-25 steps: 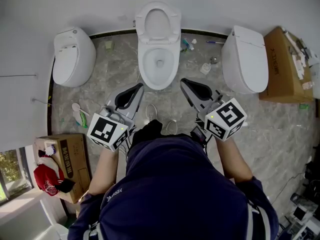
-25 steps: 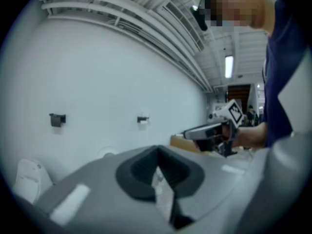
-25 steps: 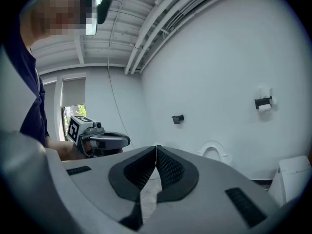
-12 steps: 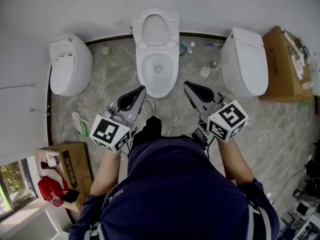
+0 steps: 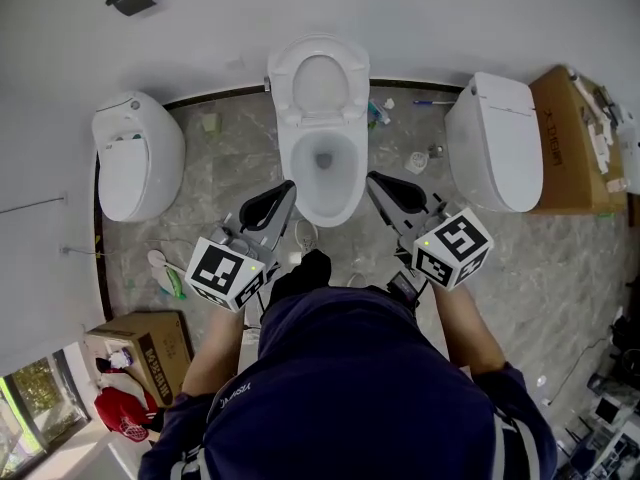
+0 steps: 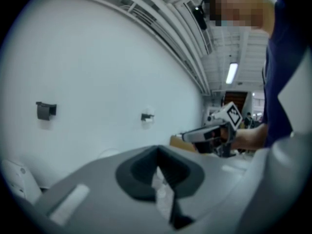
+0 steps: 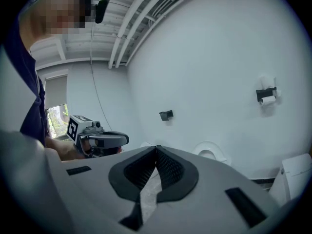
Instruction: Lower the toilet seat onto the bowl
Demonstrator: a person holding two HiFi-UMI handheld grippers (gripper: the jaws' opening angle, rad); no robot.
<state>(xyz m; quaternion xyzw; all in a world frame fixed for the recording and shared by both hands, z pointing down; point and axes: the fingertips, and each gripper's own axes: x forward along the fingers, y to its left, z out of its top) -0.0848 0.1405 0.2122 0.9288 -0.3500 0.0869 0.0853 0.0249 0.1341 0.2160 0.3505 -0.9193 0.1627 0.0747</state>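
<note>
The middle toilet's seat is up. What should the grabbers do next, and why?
Probably reach the right gripper forward to the raised white oval toilet seat: it stands upright at the wall, while this shut, empty gripper hangs short of it.

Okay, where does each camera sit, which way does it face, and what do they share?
Head view: on the person's head, facing steeply down at the toilet; shows torso, forearms, left gripper, right gripper.
Left gripper view: on that gripper, along shut jaws toward the wall; shows the right gripper.
Right gripper view: along shut jaws toward wall and toilet; shows the left gripper.
Shared: the toilet, in head and right gripper views.
</note>
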